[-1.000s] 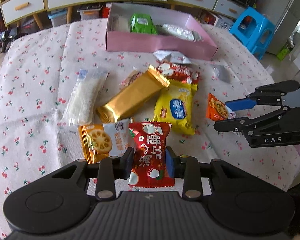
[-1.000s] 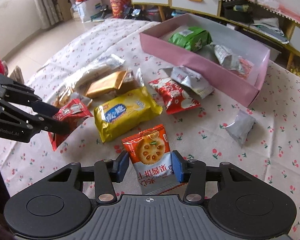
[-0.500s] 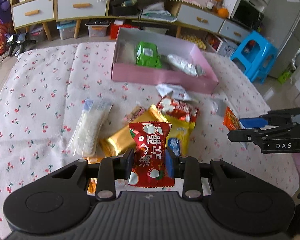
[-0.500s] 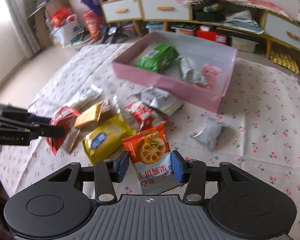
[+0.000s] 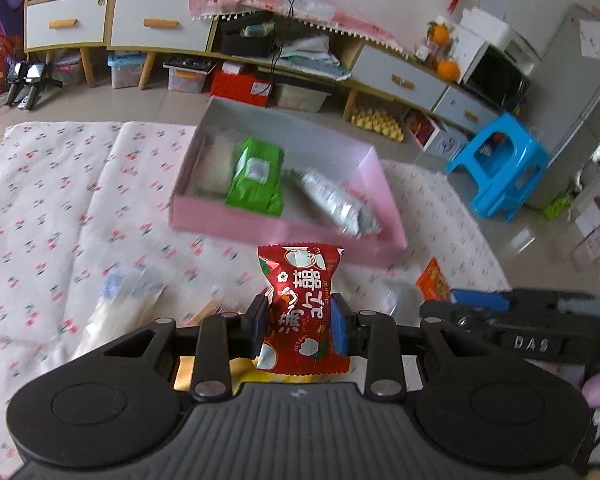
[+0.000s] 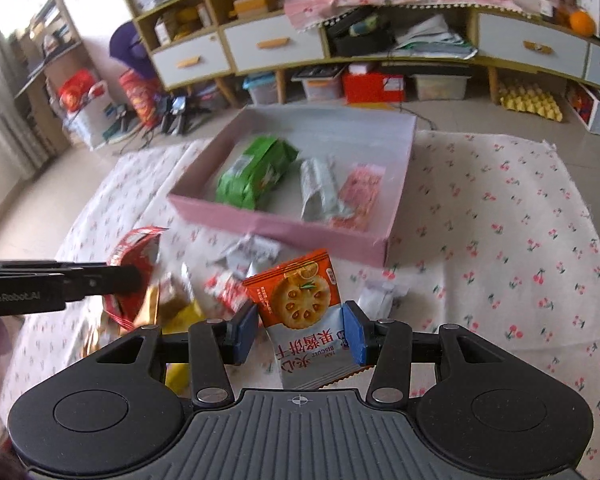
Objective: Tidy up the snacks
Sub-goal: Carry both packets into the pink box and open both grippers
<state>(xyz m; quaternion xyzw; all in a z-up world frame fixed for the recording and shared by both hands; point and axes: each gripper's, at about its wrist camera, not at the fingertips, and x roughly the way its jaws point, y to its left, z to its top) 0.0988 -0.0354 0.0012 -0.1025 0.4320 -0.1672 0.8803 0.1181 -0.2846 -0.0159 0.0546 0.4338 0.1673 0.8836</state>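
Both tools loaded. The left gripper (image 5: 299,322) is clamped nearly shut across the waist of a red crinkly foil snack packet with white characters (image 5: 302,308), held clear of the table. The right gripper (image 6: 300,330) stands somewhat wider, pads pressed on the sides of an orange-and-white biscuit sachet with a lotus-root picture (image 6: 302,316), also lifted.

Target looks to be the shallow pink cardboard box (image 6: 284,230) ahead on the cherry-print tablecloth (image 6: 500,220).

Handling, my judgement: both packets are light, soft and air-puffed; the film is slippery and will crumple, and the contents are likely brittle. Hold across the middle, as now, with mild squeeze only. The sealed ends would be too floppy to grip.

Count in the box, right view: three visible, namely one green pouch (image 6: 256,174), one silver foil pouch (image 6: 320,190), one pink-red flat packet (image 6: 358,196). The left view hints at a pale fourth item, blurred.

Held: two. Loose on the cloth: a heap of several more, too smeared to count reliably.
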